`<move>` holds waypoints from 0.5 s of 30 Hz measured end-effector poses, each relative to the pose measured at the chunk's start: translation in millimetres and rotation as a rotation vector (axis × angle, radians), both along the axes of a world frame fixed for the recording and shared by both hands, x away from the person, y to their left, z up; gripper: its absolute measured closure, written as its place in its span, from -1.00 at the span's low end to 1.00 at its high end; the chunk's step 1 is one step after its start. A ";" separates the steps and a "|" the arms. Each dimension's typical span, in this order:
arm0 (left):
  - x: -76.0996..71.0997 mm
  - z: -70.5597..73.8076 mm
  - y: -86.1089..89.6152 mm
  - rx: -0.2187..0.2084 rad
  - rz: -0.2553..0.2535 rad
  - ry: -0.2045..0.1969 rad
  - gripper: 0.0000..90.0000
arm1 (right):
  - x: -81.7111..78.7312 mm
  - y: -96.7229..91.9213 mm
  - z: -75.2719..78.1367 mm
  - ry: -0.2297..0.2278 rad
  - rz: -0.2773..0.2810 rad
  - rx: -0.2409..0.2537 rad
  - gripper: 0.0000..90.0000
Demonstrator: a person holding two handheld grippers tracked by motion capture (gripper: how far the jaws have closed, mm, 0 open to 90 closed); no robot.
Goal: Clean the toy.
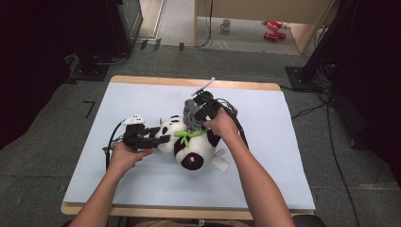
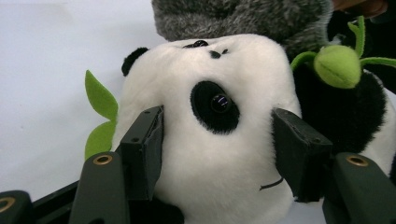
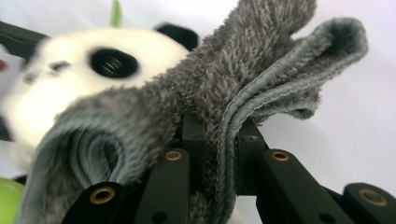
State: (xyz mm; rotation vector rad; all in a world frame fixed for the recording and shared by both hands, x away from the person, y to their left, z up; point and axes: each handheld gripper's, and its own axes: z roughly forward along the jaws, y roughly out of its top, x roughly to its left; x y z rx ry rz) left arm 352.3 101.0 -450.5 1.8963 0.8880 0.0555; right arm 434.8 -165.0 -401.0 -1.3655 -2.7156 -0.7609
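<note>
A black-and-white panda plush [image 1: 191, 150] lies on its back in the middle of the pale blue tabletop [image 1: 283, 142], with a green bamboo sprig [image 1: 188, 135] on its chest. My left gripper [image 1: 163, 138] comes in from the left. Its pads [image 2: 145, 144] press into both sides of the panda's head [image 2: 219, 158]. My right gripper [image 1: 195, 118] reaches in from the far side, shut on a fluffy grey cloth [image 1: 190, 116]. That cloth [image 3: 224, 79] is pinched folded between the right gripper's jaws [image 3: 219, 140] and lies against the panda's face [image 3: 79, 74]. The cloth [image 2: 243, 18] rests just above the panda's muzzle.
A white tag [image 1: 221, 163] sticks out beside the panda. The table's wooden rim [image 1: 189, 81] runs along the far edge. On the floor beyond are a mug [image 1: 226, 24] and red cans [image 1: 273, 29]. Dark equipment stands flank the table at left and right.
</note>
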 end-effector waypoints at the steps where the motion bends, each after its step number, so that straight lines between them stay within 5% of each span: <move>1: 0.2 0.0 -0.3 -0.002 0.000 -0.001 -0.13 | 0.5 -2.3 -1.4 0.000 -0.007 -0.001 0.76; 6: 2.4 -0.4 0.5 -0.010 -0.009 0.007 -0.17 | 3.6 -18.7 -13.6 0.025 -0.094 -0.053 0.78; 7: 2.8 -0.3 1.2 -0.004 -0.011 0.009 -0.19 | 3.3 -23.0 -13.9 -0.006 -0.094 -0.101 0.78; 10: 3.9 -0.9 2.3 -0.014 -0.011 0.013 -0.20 | 4.0 -29.9 -10.9 -0.021 -0.111 -0.122 0.78; 15: 5.4 -2.1 3.2 -0.027 -0.017 0.015 -0.22 | 2.0 -42.4 7.2 -0.073 -0.148 0.005 0.78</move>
